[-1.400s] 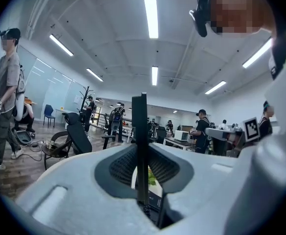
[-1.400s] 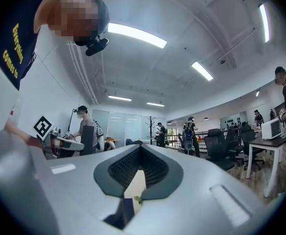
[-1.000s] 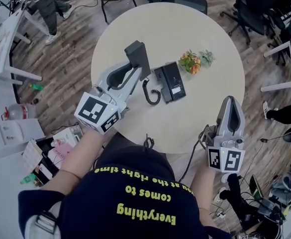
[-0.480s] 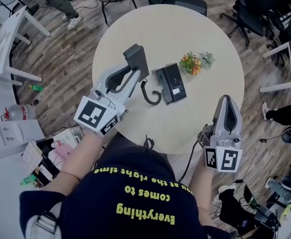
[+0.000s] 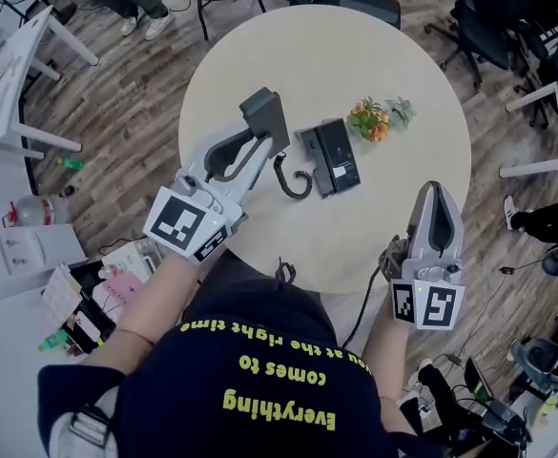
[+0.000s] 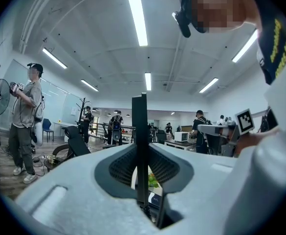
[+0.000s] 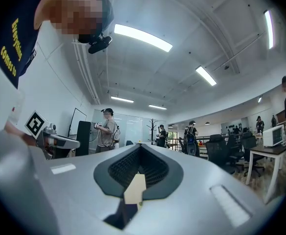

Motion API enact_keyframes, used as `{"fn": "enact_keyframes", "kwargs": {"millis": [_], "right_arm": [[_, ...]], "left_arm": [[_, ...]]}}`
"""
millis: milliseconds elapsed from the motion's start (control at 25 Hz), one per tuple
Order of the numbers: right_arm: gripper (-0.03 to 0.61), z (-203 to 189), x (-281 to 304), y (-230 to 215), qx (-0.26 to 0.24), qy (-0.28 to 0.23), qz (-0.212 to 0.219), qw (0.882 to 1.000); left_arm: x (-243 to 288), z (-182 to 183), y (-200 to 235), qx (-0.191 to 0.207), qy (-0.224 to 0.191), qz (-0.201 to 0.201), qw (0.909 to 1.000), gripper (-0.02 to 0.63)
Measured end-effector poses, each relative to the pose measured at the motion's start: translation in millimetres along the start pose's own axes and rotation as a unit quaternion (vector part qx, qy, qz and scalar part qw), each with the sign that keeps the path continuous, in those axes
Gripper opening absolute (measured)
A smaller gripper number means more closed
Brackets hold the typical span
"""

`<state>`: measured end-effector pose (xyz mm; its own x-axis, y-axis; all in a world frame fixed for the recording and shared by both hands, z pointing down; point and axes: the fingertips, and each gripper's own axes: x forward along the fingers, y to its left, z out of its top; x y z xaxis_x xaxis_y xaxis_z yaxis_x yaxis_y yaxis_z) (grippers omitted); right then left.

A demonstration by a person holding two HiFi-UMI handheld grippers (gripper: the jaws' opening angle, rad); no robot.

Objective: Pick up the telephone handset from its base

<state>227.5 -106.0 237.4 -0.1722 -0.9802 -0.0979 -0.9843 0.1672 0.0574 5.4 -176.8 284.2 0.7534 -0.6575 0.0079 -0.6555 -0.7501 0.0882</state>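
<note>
Above round table (image 5: 374,46), left hand-held gripper (image 5: 261,136) clamps the handset (image 5: 263,111) just left of its base (image 5: 331,154).

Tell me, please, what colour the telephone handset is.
The handset is dark grey, seen best in the head view.

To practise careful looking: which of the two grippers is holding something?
The left gripper, shut on the dark handset over the table; the right gripper is closed and empty near the table's edge.
</note>
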Motion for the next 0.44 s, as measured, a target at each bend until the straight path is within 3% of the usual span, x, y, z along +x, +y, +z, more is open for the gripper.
{"fn": "enact_keyframes", "kwargs": {"millis": [440], "right_arm": [[0.011, -5.2, -1.5, -2.6, -0.002, 0.004, -0.006, 1.000]], "left_arm": [[0.2, -4.1, -1.1, 0.003, 0.001, 0.003, 1.0000, 0.072]]}}
